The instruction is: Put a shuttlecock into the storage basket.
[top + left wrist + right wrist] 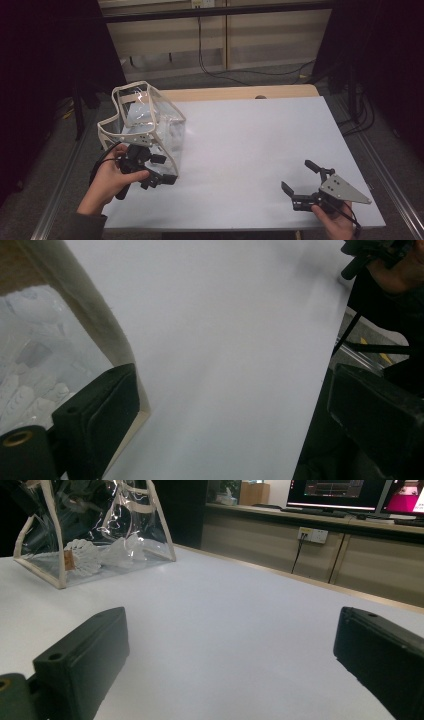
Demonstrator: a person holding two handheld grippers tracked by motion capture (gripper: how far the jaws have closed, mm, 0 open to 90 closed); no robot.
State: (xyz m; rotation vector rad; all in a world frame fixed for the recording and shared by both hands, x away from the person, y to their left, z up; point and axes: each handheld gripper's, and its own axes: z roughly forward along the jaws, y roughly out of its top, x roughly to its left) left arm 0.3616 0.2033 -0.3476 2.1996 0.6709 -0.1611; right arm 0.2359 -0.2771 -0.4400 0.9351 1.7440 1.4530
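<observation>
A clear plastic bag with beige trim stands upright at the left of the white table. White feathery items, one with a cork-like base, lie inside it. My left gripper is open at the bag's near bottom corner; in the left gripper view the left gripper has one jaw against the bag trim and bare table between the jaws. My right gripper is open and holds nothing, low over the near right of the table. The right gripper faces the bag across the table.
A wooden strip runs along the table's far edge. Metal rails flank the table on both sides. Cables lie on the floor beyond, in front of low cabinets. Monitors stand on a counter far behind.
</observation>
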